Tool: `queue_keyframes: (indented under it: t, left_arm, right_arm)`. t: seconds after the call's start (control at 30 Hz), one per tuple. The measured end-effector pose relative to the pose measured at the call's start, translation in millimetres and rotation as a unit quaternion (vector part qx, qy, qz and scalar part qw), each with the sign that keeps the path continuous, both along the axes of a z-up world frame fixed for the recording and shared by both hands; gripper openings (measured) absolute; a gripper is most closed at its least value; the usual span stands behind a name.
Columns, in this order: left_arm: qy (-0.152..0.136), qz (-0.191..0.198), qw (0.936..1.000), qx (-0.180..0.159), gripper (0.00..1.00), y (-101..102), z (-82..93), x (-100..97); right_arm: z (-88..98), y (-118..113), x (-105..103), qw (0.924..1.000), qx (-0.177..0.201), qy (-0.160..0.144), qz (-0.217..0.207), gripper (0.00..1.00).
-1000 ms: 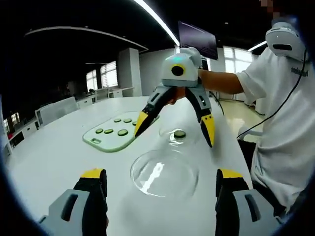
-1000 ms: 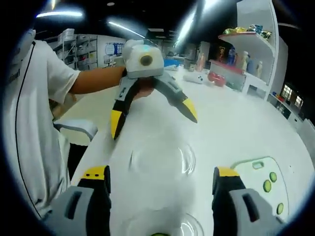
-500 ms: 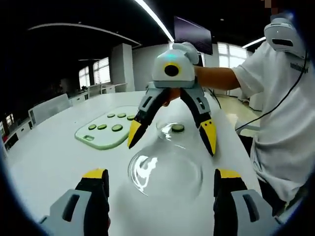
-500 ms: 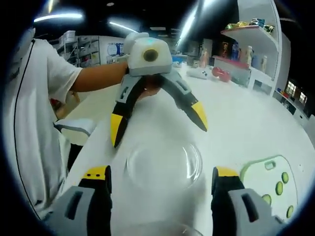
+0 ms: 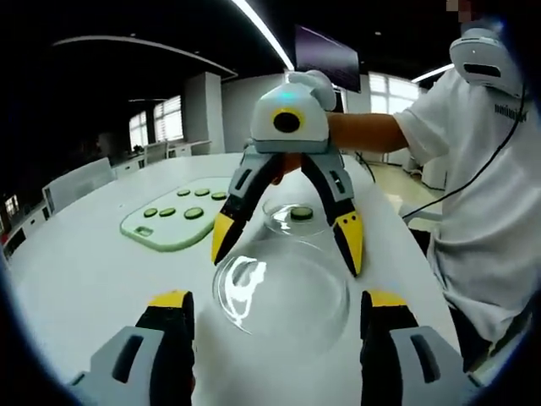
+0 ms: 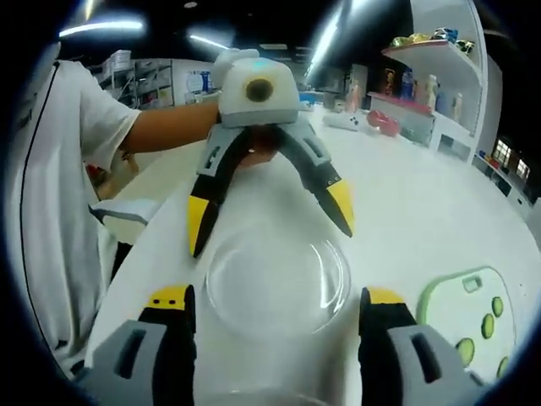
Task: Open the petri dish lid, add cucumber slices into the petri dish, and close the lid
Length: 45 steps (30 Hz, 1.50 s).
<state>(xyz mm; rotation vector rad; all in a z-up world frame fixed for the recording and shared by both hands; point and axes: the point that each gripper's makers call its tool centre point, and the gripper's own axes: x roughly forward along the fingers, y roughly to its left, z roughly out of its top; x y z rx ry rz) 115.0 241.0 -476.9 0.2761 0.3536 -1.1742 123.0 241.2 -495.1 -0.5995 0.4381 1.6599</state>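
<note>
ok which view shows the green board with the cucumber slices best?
Left gripper view: the green board lies whole on the table with its slices countable. The right gripper view catches just part of the board at the picture's edge, with a few slices.

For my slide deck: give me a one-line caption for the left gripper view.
Two open claws, left and right, face across a clear lid; behind sits the dish.
</note>
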Motion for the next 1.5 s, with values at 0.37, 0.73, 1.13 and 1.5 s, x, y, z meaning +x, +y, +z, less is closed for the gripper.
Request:
queue_keyframes:
  t: [0.37, 0.73, 1.13, 1.5]
  left_arm:
    - [-0.002, -0.011, 0.9999, 0.005, 0.78, 3.0, -6.9, 4.0]
    - [-0.001, -0.015, 0.9999, 0.003, 0.71, 5.9, -11.9, 8.9]
    - [0.006, -0.016, 0.9998, -0.006, 0.67, 4.2, -12.9, 7.6]
    - [0.002, -0.016, 0.9999, -0.004, 0.66, 2.6, -11.8, 5.7]
  right_arm:
    - [1.1, 2.1, 1.6, 1.0000, 0.005, -0.005, 0.004, 0.75]
    - [-2.8, 4.8, 1.8, 1.0000, 0.003, -0.004, 0.008, 0.69]
    - [-2.2, 5.7, -0.5, 1.0000, 0.008, 0.000, 0.005, 0.67]
    - [-1.1, 7.1, -1.0, 0.9999, 0.014, -0.002, 0.007, 0.65]
